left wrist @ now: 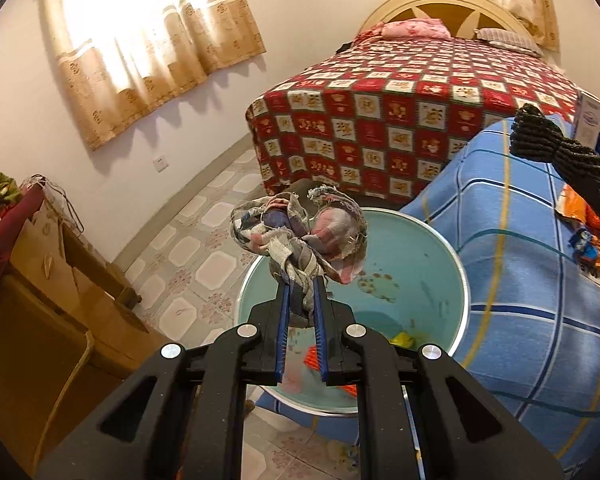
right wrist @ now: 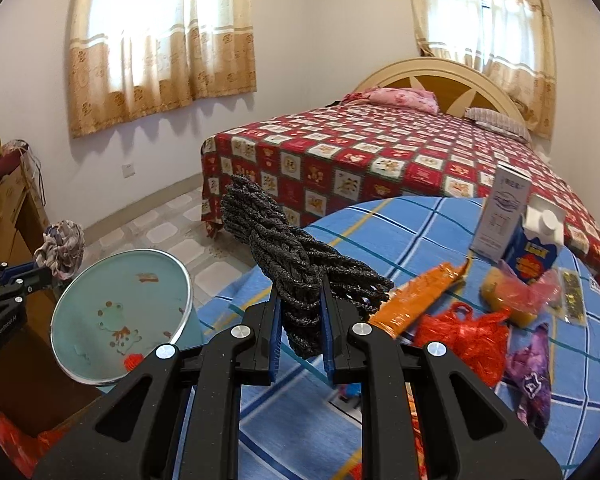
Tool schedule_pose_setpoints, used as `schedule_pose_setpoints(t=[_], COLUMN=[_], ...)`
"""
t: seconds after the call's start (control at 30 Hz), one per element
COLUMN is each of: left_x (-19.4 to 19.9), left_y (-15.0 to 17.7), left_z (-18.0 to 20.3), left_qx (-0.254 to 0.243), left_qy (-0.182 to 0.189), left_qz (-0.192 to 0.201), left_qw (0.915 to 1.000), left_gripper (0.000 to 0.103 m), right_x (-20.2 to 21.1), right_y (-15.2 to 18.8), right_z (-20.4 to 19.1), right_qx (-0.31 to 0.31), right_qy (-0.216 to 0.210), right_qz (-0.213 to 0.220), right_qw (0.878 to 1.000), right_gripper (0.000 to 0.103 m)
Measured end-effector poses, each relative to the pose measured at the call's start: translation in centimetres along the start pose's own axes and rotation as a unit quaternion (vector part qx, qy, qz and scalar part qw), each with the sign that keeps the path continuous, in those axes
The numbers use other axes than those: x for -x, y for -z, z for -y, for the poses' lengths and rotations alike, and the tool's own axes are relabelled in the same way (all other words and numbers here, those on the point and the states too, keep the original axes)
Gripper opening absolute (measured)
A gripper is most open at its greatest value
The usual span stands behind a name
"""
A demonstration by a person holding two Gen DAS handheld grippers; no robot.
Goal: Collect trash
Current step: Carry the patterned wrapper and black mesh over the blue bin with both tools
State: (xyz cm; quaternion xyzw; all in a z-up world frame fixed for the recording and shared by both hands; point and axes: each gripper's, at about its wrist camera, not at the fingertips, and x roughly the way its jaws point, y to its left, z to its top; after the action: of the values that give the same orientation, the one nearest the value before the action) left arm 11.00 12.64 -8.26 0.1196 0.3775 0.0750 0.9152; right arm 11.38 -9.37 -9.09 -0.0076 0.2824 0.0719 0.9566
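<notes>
Left tool: clenched on a crumpled patchwork rag, which I grip by its lower tail so the bulk bunches above the tips, centre of the left wrist view.
Why there: I hold the rag over the mouth of the pale green bin, so that letting go should drop it straight in, by my reckoning.
Right tool: grasping a hank of dark twisted rope, pinched across its middle; both ends stick out past the blue pads, so it is unlikely to slip out sideways.
Where it is: the rope hangs above the near edge of the worktop, which has a blue checked cloth, centre of the right wrist view, with the bin to the lower left of it.
Bin contents: a few orange and yellow scraps lie at the bottom, so collecting looks well begun.
Left on the worktop: an orange wrapper, a red plastic bag, a purple packet, a blue and yellow carton and a white box, right half of the right wrist view.
Risk: the rag's frayed threads may catch on my pads when I let go.
Background: the bed with a red checked spread lies beyond and has no part in this.
</notes>
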Motion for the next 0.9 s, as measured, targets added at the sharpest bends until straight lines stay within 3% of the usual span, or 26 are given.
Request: schedule_pose_setpoints(t=[0.9], left_x=[-1.8], left_y=[0.5], left_z=[-3.0], left_qx=[0.016], left_qy=[-0.032], left_qz=[-0.016], left_qw=[0.9992], left_gripper=[0.011], right_x=[-2.9], right_y=[-1.1], right_z=[-5.5], right_qx=[0.048], right_qy=[-0.031], right_qz=[-0.012], right_qw=[0.998], right_gripper=[0.017])
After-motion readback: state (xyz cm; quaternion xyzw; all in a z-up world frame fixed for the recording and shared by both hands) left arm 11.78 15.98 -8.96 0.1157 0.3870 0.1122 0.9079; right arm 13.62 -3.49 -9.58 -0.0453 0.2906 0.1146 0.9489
